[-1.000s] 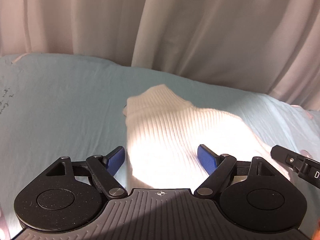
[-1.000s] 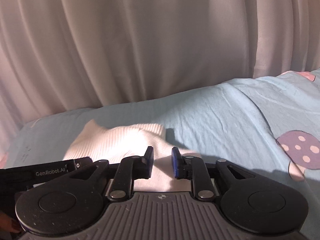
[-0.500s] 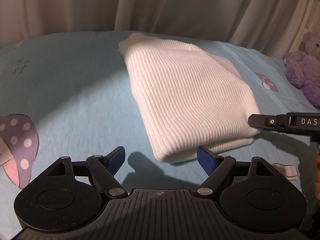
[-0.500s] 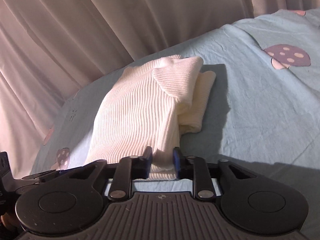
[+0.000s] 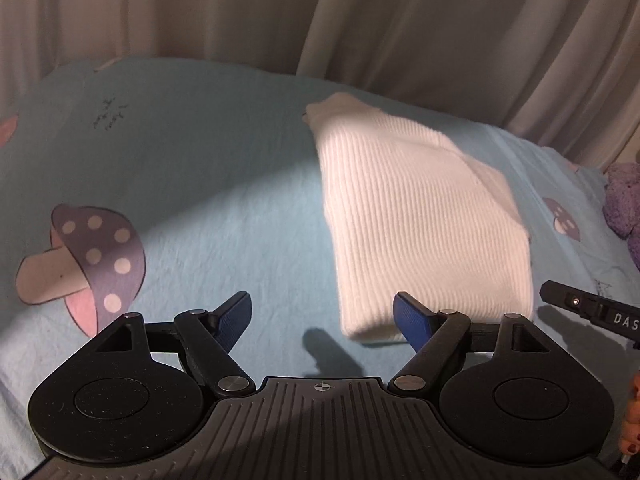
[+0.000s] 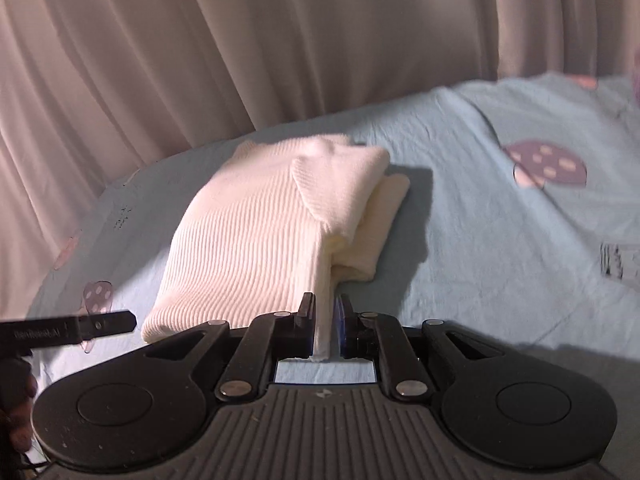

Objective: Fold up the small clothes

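We have the white ribbed garment (image 5: 424,216) folded into a compact bundle lying on the light blue sheet (image 5: 224,184), toward its far side near the curtain (image 5: 360,20). Our right gripper (image 6: 325,318) is clenched on the bundle's near edge, a strip of knit pinched between its jaws. Our left gripper (image 5: 322,316) is spread wide and holds nothing, just beside the near left corner. We judge the folding mostly done; what seems left is letting go and perhaps tidying the loose layer at the right.
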A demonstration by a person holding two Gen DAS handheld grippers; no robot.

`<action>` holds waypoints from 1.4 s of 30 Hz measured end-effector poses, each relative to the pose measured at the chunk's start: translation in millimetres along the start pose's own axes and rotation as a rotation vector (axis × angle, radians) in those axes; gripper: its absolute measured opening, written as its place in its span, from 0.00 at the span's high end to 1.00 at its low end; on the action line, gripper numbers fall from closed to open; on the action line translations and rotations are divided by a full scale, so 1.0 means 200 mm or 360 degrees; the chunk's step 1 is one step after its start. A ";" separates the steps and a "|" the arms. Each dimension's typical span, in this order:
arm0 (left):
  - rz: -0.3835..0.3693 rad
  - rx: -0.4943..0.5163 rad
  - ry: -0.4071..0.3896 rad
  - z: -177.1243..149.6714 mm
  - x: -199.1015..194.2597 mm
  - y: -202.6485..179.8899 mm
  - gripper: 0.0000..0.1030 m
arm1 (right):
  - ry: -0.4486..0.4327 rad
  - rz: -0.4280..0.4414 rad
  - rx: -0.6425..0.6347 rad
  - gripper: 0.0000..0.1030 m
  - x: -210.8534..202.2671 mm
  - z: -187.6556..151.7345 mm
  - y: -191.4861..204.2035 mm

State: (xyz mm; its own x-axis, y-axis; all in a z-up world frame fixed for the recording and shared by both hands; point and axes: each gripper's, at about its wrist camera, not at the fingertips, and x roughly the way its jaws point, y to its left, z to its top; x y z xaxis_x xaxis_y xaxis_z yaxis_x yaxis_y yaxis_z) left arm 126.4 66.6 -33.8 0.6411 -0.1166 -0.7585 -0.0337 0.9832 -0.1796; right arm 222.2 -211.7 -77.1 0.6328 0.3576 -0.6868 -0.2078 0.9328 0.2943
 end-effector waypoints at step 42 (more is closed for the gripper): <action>0.0358 0.0185 0.0252 -0.03 0.03 -0.23 0.05 | 0.0479 -0.0404 -0.0065 0.04 -0.02 0.04 0.31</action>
State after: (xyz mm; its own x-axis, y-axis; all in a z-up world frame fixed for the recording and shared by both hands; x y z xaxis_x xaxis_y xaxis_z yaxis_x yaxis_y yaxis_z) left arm 127.7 20.4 -34.5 0.4998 0.0945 -0.8610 -0.0674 0.9953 0.0701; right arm 212.9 -155.4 -49.9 0.4219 0.1064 -0.9004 -0.1064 0.9920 0.0673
